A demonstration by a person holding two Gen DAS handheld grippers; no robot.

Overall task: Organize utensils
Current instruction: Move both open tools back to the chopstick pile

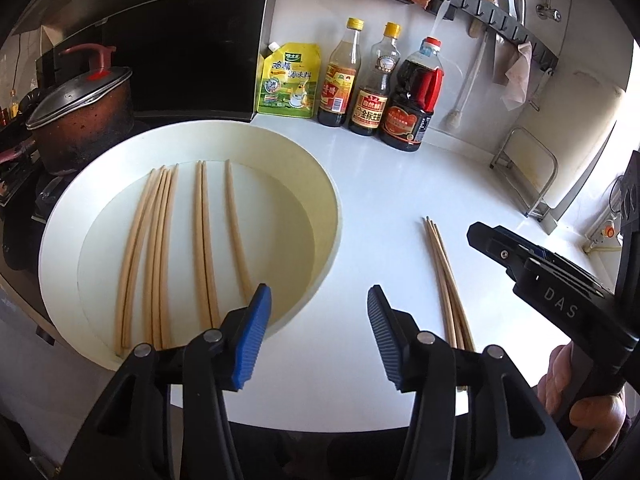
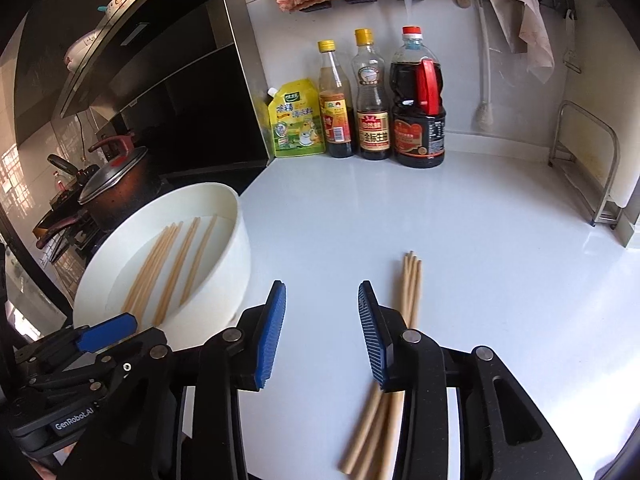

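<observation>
Hovering wide open and empty: left gripper (image 1: 318, 334) near white tray (image 1: 64, 216) (chopsticks inside), right gripper (image 2: 322, 334) left of loose chopsticks (image 2: 412, 284).

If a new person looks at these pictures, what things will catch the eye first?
First, the big white tray at the left, with pale wooden chopsticks lying inside. Then a loose bundle of chopsticks on the white counter, beside the open right tool. Behind stand three sauce bottles by the wall.

Home kitchen — range hood (image 2: 160, 80), lidded pot (image 1: 80, 116) on stove, sauce bottles (image 2: 418, 100) along wall.
</observation>
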